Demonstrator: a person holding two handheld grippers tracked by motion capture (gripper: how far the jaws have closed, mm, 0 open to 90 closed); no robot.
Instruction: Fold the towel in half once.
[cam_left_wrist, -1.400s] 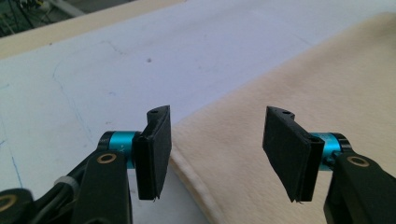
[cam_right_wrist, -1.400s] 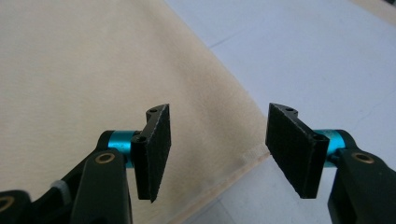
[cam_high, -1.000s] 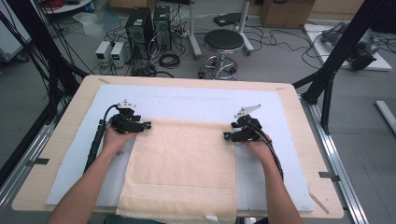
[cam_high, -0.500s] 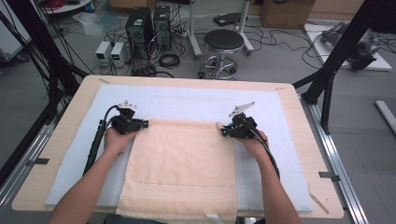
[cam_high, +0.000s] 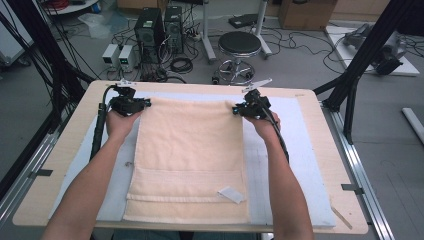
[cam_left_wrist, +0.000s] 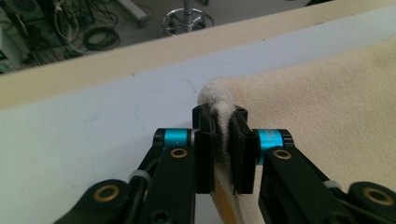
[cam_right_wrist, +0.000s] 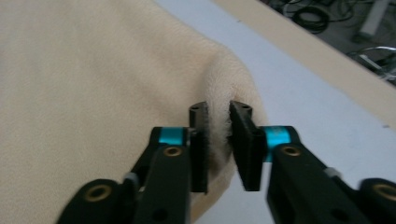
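Since the earlier frames the cream towel (cam_high: 190, 155) has been drawn out toward the far side of the bench (cam_high: 310, 100); its far edge now lies closer to the bench's far edge, and more of it is spread flat.

The towel's far-left corner is pinched by the left hand-held gripper (cam_high: 145, 104), jaws pressed together on a bunched fold, as seen in the left gripper view (cam_left_wrist: 219, 140). The far-right corner is pinched by the right hand-held gripper (cam_high: 236, 109); in the right gripper view (cam_right_wrist: 219, 140) the jaws are closed on a raised ridge of cloth w/ a narrow gap filled by fabric. Both are held low, just above the pale blue mat (cam_high: 305, 165).

The towel is laid lengthwise approx. down the mat's middle, its near hem at the bench's near edge. A small white tag (cam_high: 231, 194) is seen on the near-right part.

Bare mat is left on both sides of the towel, wider on the right. A narrow strip of mat and wood remains beyond the far edge. Off the bench's far side, a round stool (cam_high: 240, 45) and computer towers (cam_high: 160, 30) stand on the floor, well apart.
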